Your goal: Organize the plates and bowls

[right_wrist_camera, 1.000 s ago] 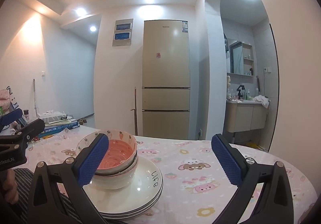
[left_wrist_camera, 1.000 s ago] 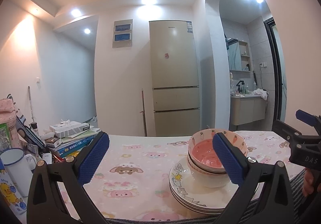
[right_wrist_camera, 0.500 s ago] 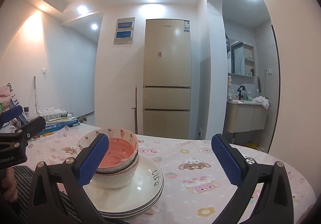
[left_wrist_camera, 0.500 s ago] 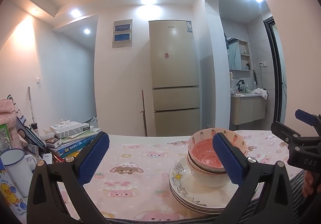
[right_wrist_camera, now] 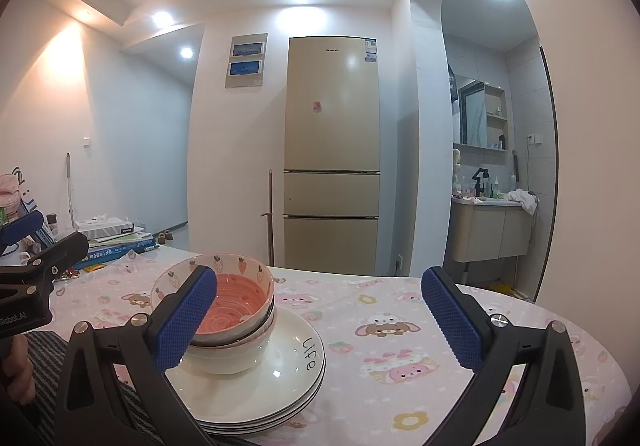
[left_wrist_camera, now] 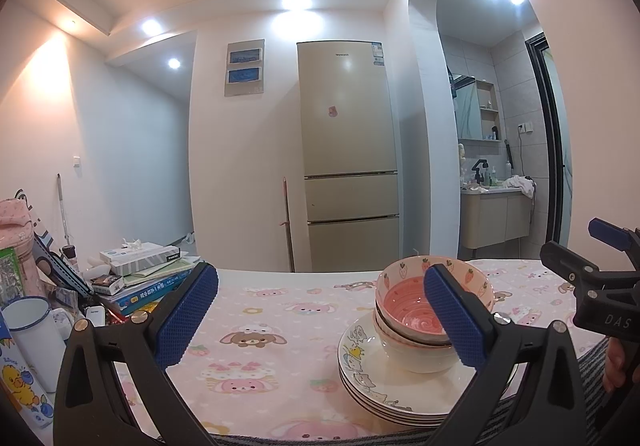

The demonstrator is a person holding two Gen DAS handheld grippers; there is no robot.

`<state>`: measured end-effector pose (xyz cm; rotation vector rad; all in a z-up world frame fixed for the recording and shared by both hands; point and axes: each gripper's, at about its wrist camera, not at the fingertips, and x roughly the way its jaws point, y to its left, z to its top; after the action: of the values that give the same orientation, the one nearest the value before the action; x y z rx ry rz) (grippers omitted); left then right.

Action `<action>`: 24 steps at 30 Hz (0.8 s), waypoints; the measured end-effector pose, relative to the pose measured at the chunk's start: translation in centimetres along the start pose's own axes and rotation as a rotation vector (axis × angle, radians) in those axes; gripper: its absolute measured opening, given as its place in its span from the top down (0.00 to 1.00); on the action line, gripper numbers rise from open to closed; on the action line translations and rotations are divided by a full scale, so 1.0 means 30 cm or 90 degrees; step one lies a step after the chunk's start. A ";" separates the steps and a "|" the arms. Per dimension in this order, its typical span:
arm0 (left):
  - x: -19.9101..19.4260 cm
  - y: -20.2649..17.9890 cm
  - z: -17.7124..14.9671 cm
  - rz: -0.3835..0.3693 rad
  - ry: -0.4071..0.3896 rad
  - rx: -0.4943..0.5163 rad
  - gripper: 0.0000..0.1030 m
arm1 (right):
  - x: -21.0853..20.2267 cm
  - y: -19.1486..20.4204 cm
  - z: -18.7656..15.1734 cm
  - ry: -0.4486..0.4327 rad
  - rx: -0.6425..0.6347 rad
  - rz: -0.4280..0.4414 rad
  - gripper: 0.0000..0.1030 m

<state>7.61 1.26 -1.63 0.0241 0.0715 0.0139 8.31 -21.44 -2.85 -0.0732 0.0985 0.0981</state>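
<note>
Now, stacked bowls (left_wrist_camera: 416, 320) between both wide-spread grippers, left gripper (left_wrist_camera: 320, 316), right gripper (right_wrist_camera: 320, 316), neither holding.

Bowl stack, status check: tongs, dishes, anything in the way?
Both tongs open, empty: left, right. Bowls nested on plate stack, untouched. Books far left, clear of path.

Glossy glazed bowls (right_wrist_camera: 224, 310) sat on shiny ceramic plates (right_wrist_camera: 280, 374).
The printed tablecloth (left_wrist_camera: 272, 326) looked matt; gripper pads (right_wrist_camera: 450, 316) were rough, knurled.
</note>
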 end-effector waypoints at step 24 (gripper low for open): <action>0.000 0.004 0.001 0.000 0.002 -0.001 0.00 | -0.002 -0.003 0.001 0.003 0.004 -0.001 0.00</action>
<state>7.61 1.39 -1.60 0.0228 0.0739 0.0144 8.26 -21.54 -2.81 -0.0673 0.1039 0.0965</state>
